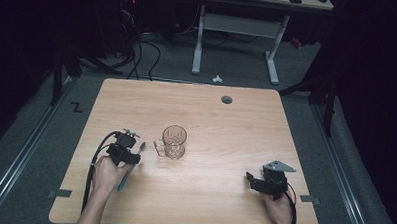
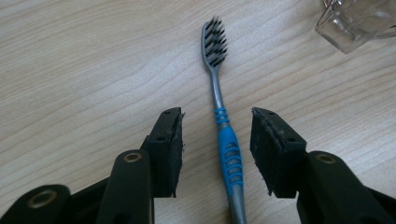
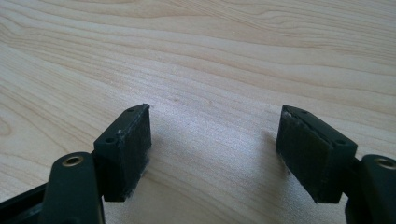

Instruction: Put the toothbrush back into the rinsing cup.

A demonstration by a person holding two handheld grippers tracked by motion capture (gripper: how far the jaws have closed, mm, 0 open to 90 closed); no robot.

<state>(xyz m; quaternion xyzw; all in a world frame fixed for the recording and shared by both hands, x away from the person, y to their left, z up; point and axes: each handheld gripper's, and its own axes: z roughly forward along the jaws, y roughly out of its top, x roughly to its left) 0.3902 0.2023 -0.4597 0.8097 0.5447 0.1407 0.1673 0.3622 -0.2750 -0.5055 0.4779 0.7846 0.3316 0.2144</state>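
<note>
Right, the toothbrush (image 2: 224, 140) lies flat on the surface (image 1: 218, 193), bristles pointing away, its blue grip straight between the two pads of the left claw (image 2: 217, 140). Neither pad touches it: there is bare wood showing on both sides of the handle, so that claw is released, straddling the brush and gripping nothing. From the high view the toothbrush (image 1: 131, 166) runs slantwise under the left claw (image 1: 127, 150), head poking out toward the glass mug (image 1: 174, 141), which stands upright just beside it, apart from the bristles. A corner of that glass mug (image 2: 355, 21) sits at the top right in the left claw's own view.

The left hand (image 1: 104, 174) comes in from the bottom edge, forearm angled up, claw tipped down low over the brush. Over on the far side the right hand (image 1: 278, 207) rests near the front right corner, well apart, and the right claw (image 3: 212, 149) stands spread wide over plain wood, released as well.

Light wood-grain surface, a round cable hole (image 1: 227, 99) near its far edge. Beyond it, dim room, grey floor, white desk legs (image 1: 234, 43) and loose cables (image 1: 138, 50).
</note>
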